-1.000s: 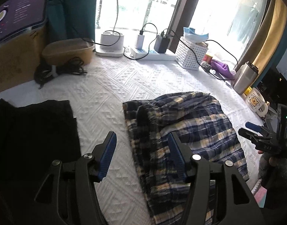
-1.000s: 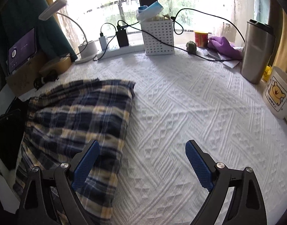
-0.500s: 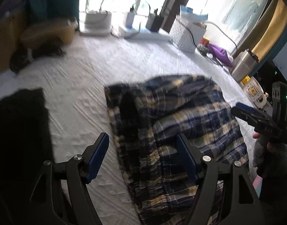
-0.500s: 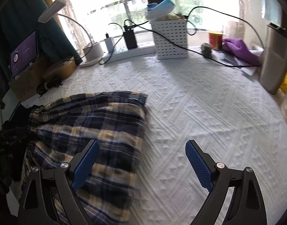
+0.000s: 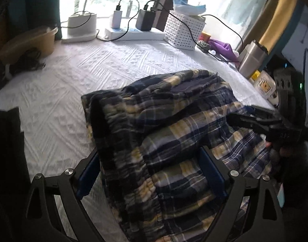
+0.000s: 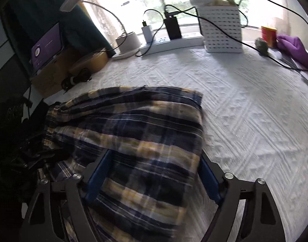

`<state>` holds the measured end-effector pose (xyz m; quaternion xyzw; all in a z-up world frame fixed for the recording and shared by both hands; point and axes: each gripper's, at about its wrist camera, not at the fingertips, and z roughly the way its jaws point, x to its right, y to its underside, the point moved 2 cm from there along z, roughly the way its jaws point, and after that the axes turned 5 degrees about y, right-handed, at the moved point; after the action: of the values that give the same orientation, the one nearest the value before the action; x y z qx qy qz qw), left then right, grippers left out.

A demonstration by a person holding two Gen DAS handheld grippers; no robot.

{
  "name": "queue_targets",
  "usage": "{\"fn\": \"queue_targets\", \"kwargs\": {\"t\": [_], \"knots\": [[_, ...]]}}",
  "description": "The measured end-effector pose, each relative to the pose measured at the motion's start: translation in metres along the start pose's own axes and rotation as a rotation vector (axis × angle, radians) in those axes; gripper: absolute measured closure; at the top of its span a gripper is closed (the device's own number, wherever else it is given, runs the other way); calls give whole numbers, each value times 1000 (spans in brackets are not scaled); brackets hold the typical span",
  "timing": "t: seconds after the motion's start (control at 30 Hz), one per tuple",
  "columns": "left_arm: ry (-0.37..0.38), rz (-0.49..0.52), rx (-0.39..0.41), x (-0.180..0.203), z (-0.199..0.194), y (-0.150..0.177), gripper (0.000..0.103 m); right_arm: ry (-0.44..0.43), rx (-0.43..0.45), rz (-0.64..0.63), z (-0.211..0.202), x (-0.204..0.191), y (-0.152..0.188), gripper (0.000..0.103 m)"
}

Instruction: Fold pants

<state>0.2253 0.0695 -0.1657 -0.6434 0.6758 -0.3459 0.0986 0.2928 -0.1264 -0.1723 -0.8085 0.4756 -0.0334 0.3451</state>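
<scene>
Left wrist view shows us the plaid pants already doubled over on the white bedspread, both the left gripper and right gripper gaping astride the cloth, unclamped, with further folding seemingly left.

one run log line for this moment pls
step: fold pants | left gripper: jaws just opening, astride plaid pants waistband end | right gripper: jaws just closing, astride other end | grip: none yet

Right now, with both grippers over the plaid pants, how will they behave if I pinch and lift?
The plaid pants are probably floppy: the cloth lies in soft rumpled layers and should drape. They are likely light and thin. The layers may slip apart, so the left gripper and right gripper should pinch deep.
</scene>
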Motion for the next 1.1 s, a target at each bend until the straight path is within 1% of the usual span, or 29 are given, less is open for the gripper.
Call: {"fn": "queue_targets", "kwargs": {"t": [0.07, 0.13, 0.17, 0.23, 0.27, 0.3, 0.37, 0.4, 0.43, 0.5, 0.63, 0.83, 1.1], "knots": [[-24, 36, 6, 3, 2, 1, 14, -16, 3, 5, 3, 1, -4, 26], [-39, 61, 7, 7, 5, 0, 20, -34, 3, 7, 7, 1, -7, 30], [-47, 71, 6, 8, 5, 0, 21, -38, 3, 6, 8, 0, -9, 30], [-48, 75, 5, 9, 6, -1, 30, -46, 0, 0, 11, -3, -11, 35], [-51, 75, 7, 9, 6, -1, 32, -46, 1, -6, 12, -4, -12, 35], [-51, 76, 10, 9, 5, -1, 38, -54, -2, -15, 14, -7, -13, 37], [-45, 83, 16, 12, 5, 0, 47, -52, -2, -29, 16, -11, -14, 45], [-38, 88, 17, 14, 5, 0, 56, -53, -1, -38, 16, -13, -14, 60], [-35, 89, 17, 17, 6, 1, 63, -60, -5, -52, 17, -17, -13, 73], [-29, 95, 16, 23, 7, 1, 71, -44, 1, -88, 17, -25, -13, 77], [-25, 89, 25, 25, 1, 1, 74, -38, 29, -95, 10, -28, -15, 80], [-23, 84, 92, 33, -29, 3, 74, -44, 102, -122, -18, -42, -16, 80], [-47, 105, 196, 50, -75, 8, 74, -64, 204, -160, -61, -65, -18, 80]]}}
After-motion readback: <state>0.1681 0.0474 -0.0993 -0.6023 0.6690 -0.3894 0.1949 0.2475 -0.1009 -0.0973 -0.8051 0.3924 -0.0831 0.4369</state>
